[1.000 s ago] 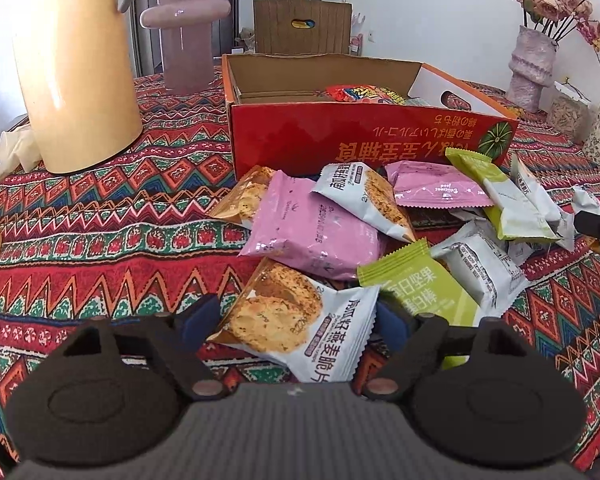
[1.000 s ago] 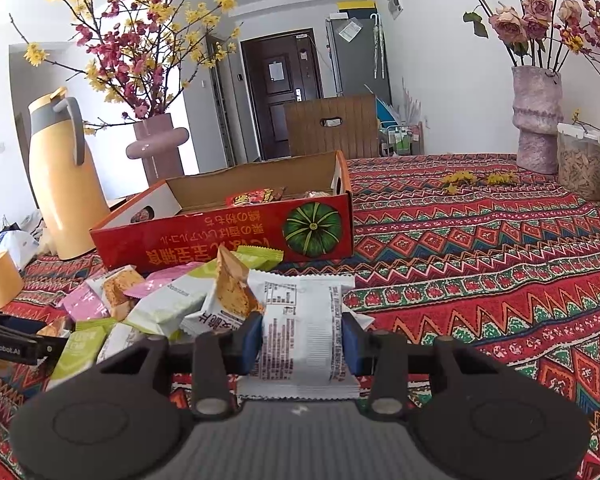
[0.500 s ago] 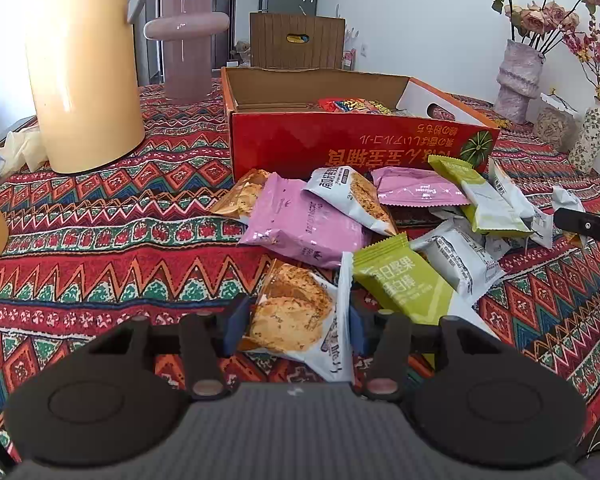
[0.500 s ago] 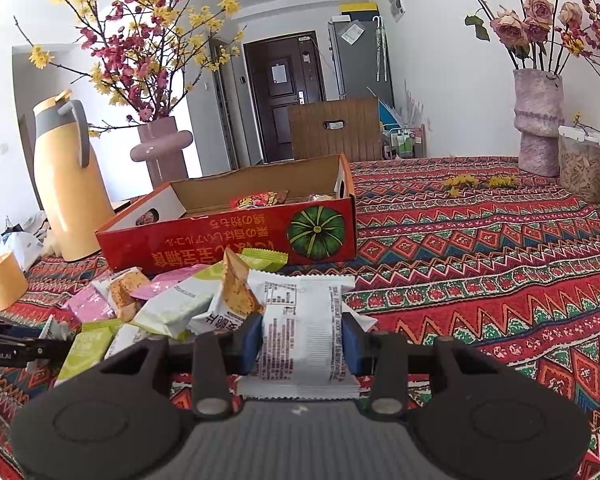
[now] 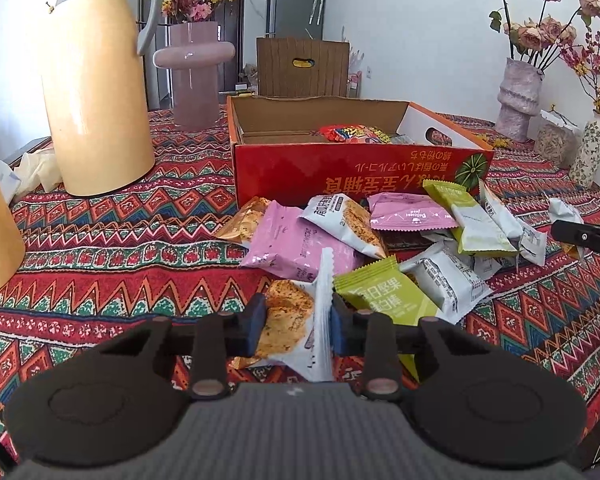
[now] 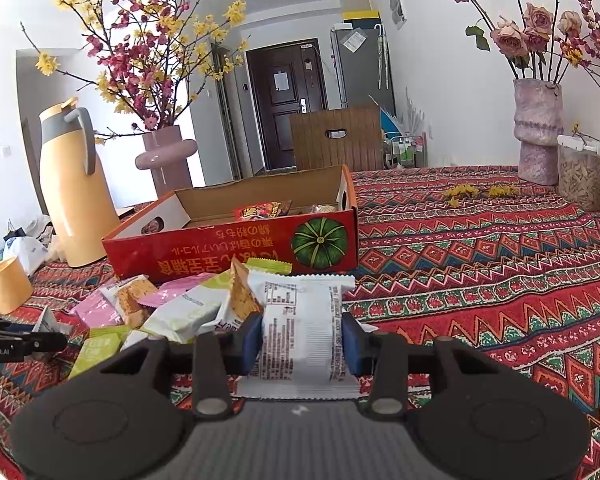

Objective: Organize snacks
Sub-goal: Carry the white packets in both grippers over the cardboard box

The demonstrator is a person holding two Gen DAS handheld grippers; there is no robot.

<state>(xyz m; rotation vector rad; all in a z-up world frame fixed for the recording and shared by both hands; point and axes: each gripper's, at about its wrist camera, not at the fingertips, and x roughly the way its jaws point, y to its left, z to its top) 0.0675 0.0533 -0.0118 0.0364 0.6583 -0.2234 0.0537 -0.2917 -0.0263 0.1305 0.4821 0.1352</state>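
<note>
In the left wrist view, your left gripper (image 5: 294, 326) is closing its jaws on a cracker packet (image 5: 296, 320), and the blue pads already press its two sides; the packet is folded between them, at the near edge of the snack pile (image 5: 380, 236) before the red box (image 5: 340, 168). In the right wrist view, your right gripper (image 6: 302, 340) grips a white packet (image 6: 302, 320) firmly by its sides, just in front of the same box (image 6: 228, 248) on the patterned tablecloth (image 6: 480, 280).
</note>
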